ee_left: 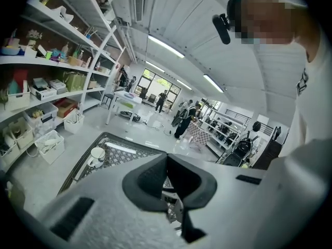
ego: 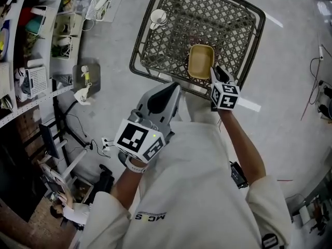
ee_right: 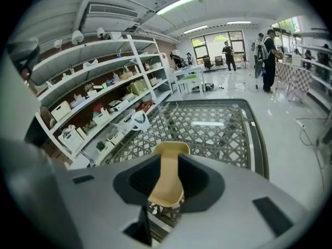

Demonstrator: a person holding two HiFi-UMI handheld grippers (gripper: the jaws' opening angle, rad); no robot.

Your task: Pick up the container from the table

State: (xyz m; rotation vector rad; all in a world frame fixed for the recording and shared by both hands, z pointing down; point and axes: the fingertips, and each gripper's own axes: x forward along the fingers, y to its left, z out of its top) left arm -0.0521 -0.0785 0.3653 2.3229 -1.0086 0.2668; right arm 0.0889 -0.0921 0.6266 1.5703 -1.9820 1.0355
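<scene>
A tan, oblong container [ego: 201, 61] lies on the dark metal lattice table [ego: 140, 45], near its front edge. My right gripper [ego: 218, 74] hovers at the container's near right corner. In the right gripper view the container [ee_right: 168, 176] shows in the gap between the jaws, which stand apart, and the gripper [ee_right: 169, 158] is open around it. My left gripper [ego: 167, 91] hangs back over my white shirt, short of the table, with its jaws together and nothing in them. The left gripper view shows its dark pads [ee_left: 155, 175] meeting above the table [ee_left: 83, 162].
A white cup [ego: 158, 17] stands at the table's far left corner. Shelves with bins and boxes [ego: 52, 30] line the left side. Cables [ego: 316, 82] trail on the grey floor at the right. Several people stand far off in the hall.
</scene>
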